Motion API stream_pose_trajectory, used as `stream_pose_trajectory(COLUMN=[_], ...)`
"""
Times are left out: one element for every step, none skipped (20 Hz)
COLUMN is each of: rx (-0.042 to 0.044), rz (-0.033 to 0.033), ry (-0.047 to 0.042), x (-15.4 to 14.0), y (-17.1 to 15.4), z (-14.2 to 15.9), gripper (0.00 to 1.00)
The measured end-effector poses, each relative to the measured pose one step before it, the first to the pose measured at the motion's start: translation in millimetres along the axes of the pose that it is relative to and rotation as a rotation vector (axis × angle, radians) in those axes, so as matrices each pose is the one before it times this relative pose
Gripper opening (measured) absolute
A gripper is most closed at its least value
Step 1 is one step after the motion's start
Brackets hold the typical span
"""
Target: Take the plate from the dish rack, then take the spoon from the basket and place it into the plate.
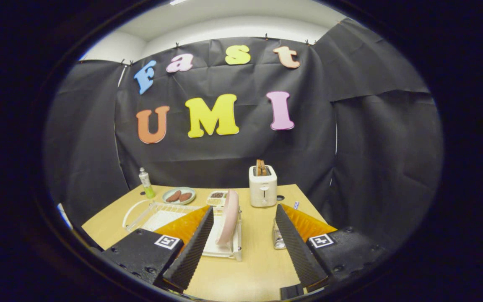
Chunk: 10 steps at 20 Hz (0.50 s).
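gripper (243, 247) fingers spread wide, empty; plate (229, 217) upright in dish rack (224, 251).

Nothing on the bench (258, 260) can be read from here: the tube (146, 183) left of the toaster (263, 186) is too small to make out, and the square tags (321, 240) on the tool carry coded patterns, not words.

basket (278, 239) mostly hidden behind tongs (243, 241) finger; spoon untellable; dish rack (170, 216) partly covered
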State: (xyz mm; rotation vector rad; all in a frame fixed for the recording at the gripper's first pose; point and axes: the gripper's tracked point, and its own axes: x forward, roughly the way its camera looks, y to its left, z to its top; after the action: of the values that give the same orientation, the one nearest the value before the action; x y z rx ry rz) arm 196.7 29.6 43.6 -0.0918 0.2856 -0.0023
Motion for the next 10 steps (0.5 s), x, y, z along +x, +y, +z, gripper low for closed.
stream_pose_trajectory(rx=[-0.01465, -0.0134, -0.01733, -0.01962, -0.02211, -0.02085, -0.01795, -0.01759, -0.00309, 0.00832], rz=[-0.00525, -0.00086, -0.00184, -0.00243, 0.0006, -0.0097, -0.01202, -0.01056, -0.01767, -0.02895], ry=[0.03581, 0.04814, 0.05031, 0.04831, 0.04018, 0.04226, 0.03489, 0.03285, 0.03833, 0.03065], x=[12.69, 12.66, 12.32, 10.27, 9.31, 8.4, 9.94, 7.12, 7.21, 6.86], y=[3.01, 5.86, 4.61, 4.1, 5.3, 4.45, 2.58, 2.87, 1.48, -0.72], z=[0.96, -1.68, -3.28, -0.85, 1.69, 2.22, 4.63, 5.27, 3.55, 5.33], gripper=[0.97, 0.97, 0.97, 0.96, 0.96, 0.96, 0.94, 0.94, 0.93, 0.92])
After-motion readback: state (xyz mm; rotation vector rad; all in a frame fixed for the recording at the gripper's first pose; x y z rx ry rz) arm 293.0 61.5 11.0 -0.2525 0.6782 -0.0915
